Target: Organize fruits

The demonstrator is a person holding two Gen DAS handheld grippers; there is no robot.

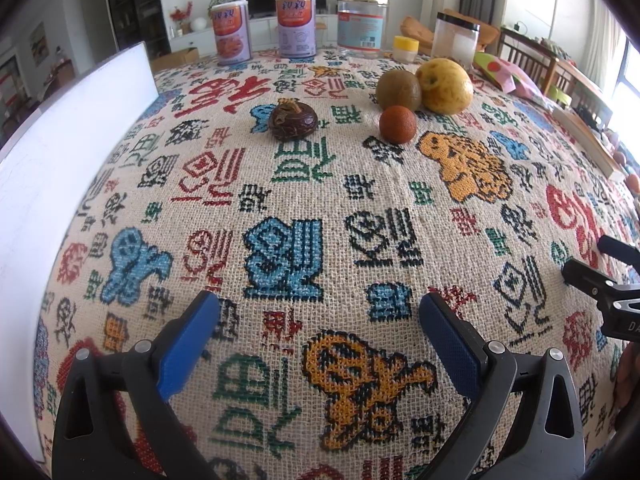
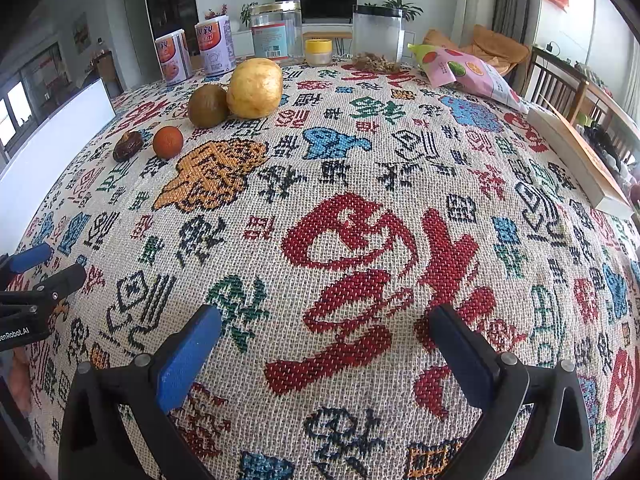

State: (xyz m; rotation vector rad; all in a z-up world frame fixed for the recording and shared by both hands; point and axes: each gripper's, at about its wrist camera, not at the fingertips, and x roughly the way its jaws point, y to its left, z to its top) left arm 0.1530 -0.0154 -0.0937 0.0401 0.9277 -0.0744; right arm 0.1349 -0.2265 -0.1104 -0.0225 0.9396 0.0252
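Far back on the patterned tablecloth lie a big yellow fruit, a green-brown kiwi touching it, a small orange fruit just in front, and a dark brown wrinkled fruit apart to the left. The right wrist view shows the same yellow fruit, kiwi, orange fruit and dark fruit at its upper left. My left gripper is open over bare cloth, well short of the fruits. My right gripper is open too, with nothing between its blue pads.
A white tray runs along the left edge of the table. At the back stand two printed cans, a clear jar, a small yellow-lidded jar and a black-lidded jar. A pink snack bag and a flat box lie at the right.
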